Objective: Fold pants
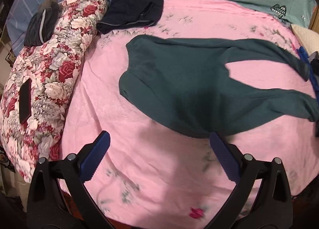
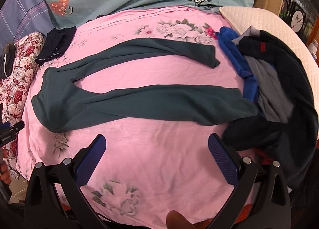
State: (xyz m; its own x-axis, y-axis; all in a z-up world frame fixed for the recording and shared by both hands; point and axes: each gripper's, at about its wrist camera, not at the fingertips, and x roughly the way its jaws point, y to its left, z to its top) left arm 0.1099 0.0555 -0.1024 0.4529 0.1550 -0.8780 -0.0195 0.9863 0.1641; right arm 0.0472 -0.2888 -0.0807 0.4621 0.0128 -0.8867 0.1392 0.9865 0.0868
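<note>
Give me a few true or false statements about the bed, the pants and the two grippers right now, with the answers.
1. The dark green pants lie spread out on the pink sheet with the two legs apart. True.
2. The left gripper is shut on the waistband. False: it is open and holds nothing.
3. The right gripper is open above the sheet, nearer the camera than the closer leg. True.
4. The pants are already folded in half. False: no fold has been made.
5. A pile of dark, grey and blue clothes sits by the leg ends. True.
6. The floral quilt covers the pants. False: it lies beside them.
</note>
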